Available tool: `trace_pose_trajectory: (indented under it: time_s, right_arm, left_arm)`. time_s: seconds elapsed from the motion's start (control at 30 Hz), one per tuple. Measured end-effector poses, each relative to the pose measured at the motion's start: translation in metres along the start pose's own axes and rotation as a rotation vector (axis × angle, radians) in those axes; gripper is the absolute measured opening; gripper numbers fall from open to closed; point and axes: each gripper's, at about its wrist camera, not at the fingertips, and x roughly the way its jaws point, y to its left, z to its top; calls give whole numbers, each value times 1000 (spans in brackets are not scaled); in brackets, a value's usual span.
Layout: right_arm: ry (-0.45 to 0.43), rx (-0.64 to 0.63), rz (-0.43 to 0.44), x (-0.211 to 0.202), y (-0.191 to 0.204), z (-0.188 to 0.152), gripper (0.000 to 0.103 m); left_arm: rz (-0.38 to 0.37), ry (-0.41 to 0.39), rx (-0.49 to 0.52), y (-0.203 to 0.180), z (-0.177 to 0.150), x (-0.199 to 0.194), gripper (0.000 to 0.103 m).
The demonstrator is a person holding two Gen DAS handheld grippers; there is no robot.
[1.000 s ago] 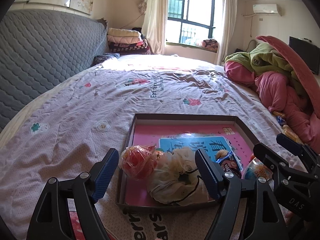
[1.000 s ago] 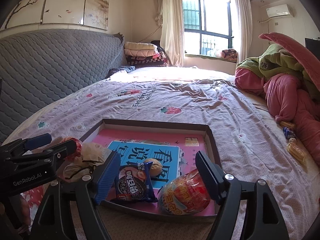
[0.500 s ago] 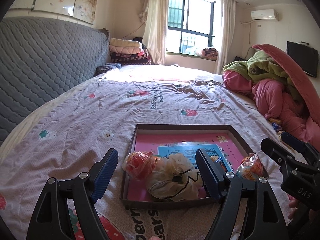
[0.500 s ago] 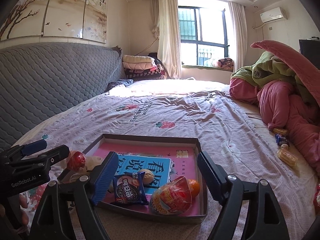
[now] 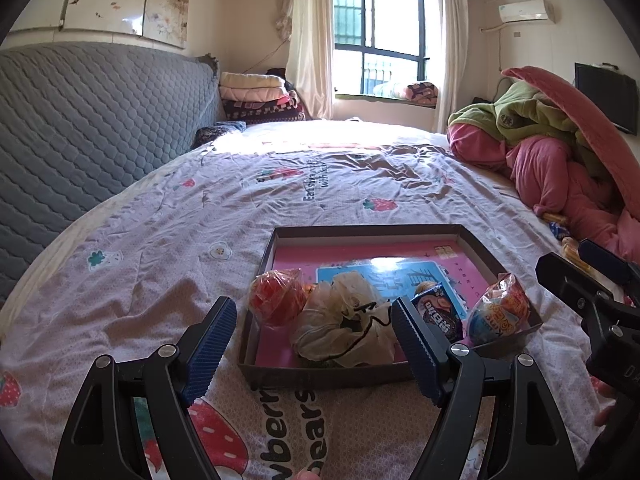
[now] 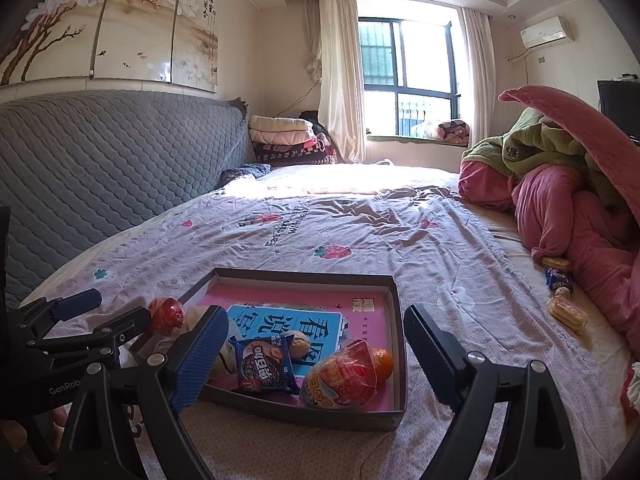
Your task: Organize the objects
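Note:
A shallow dark box (image 5: 360,229) with a pink floor lies on the bed. In it are a red wrapped ball (image 5: 276,296), a cream mesh pouch (image 5: 344,328), a blue biscuit packet (image 6: 264,368), a walnut (image 6: 300,342) and an egg-shaped toy packet (image 6: 344,376). My left gripper (image 5: 308,320) hovers open just before the box's near-left rim, holding nothing. My right gripper (image 6: 316,328) hangs before the near-right rim (image 6: 304,416); its jaws are opening, with nothing between the pads, and the egg packet rests in the box beyond them.
Loose snack packets (image 6: 566,312) lie on the sheet to the right, beside a heap of pink and green quilts (image 6: 580,208). A grey padded headboard (image 6: 100,168) runs along the left. Folded blankets (image 6: 288,140) sit at the far end under the window.
Both grippers have drawn back from the box, which now looks smaller and farther. The right jaws have spread wider. The egg packet stays in the box's near-right corner.

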Motion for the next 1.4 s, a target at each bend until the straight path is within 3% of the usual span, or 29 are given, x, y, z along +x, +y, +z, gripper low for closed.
trace_pose_trajectory:
  time_s: [1.4]
  right_arm:
    - [105,31,-39,-2,6,-54,90]
  left_arm:
    - [44,109,-13,-4,-58,2,81]
